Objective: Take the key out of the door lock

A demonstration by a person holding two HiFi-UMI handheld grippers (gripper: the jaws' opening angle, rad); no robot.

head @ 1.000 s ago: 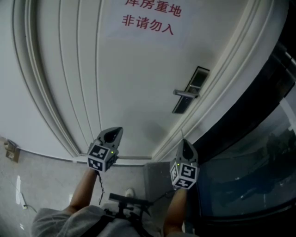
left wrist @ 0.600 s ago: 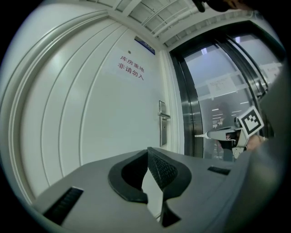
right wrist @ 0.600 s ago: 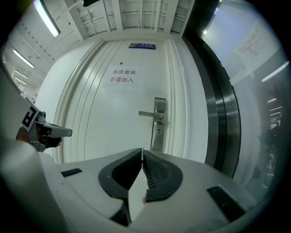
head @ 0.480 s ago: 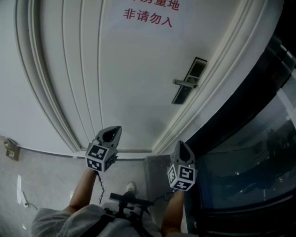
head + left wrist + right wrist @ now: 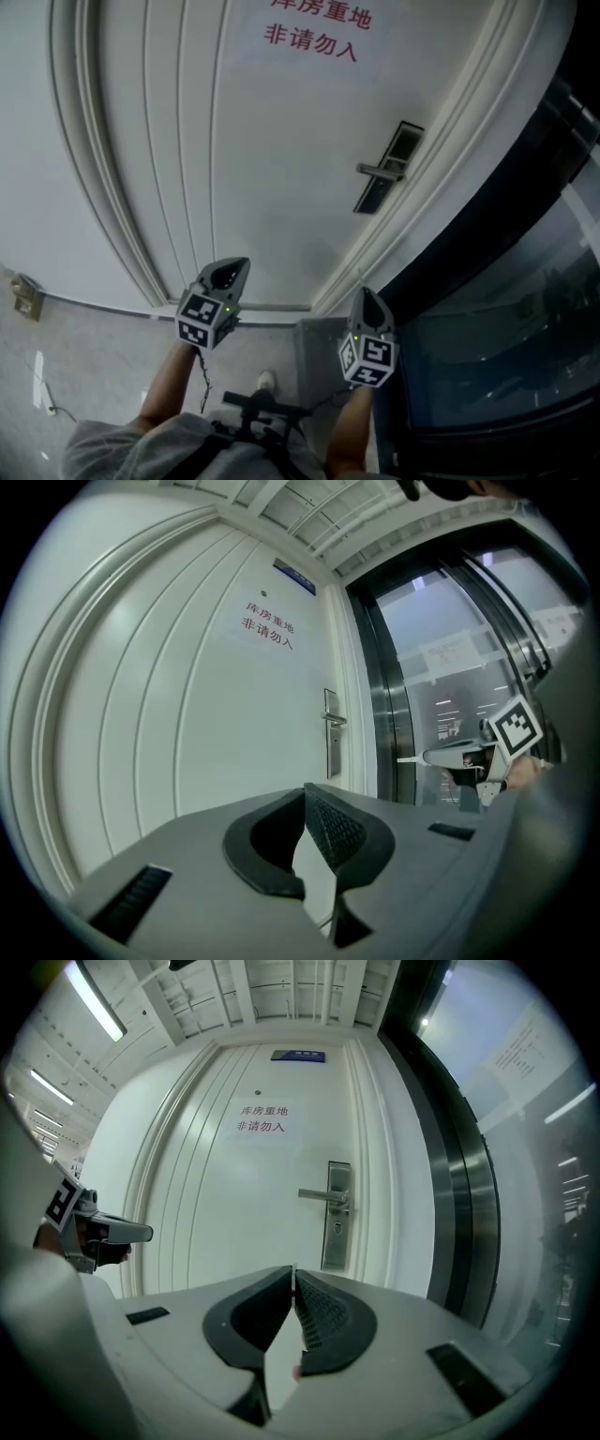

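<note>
A white door (image 5: 281, 169) fills the head view. Its metal lever handle (image 5: 380, 171) sits on a long lock plate (image 5: 387, 167) near the right edge. In the right gripper view the handle (image 5: 323, 1195) and the keyhole (image 5: 337, 1230) below it lie straight ahead at a distance. Whether a key sits in the keyhole is too small to tell. My left gripper (image 5: 230, 269) and right gripper (image 5: 365, 294) are held level, well short of the door. Both the left gripper (image 5: 305, 787) and the right gripper (image 5: 293, 1269) are shut, with nothing between the jaws.
A dark-framed glass wall (image 5: 506, 309) stands right of the door. A sign in red characters (image 5: 311, 47) is on the door, and a blue plate (image 5: 298, 1055) hangs above it. A small fixture (image 5: 23, 295) is on the lower left wall. My shoe (image 5: 265, 382) shows on the grey floor.
The right gripper has dropped slightly and drifted a little left in the head view. The door handle appears a bit higher in the frame. Both grippers' jaws look unchanged.
</note>
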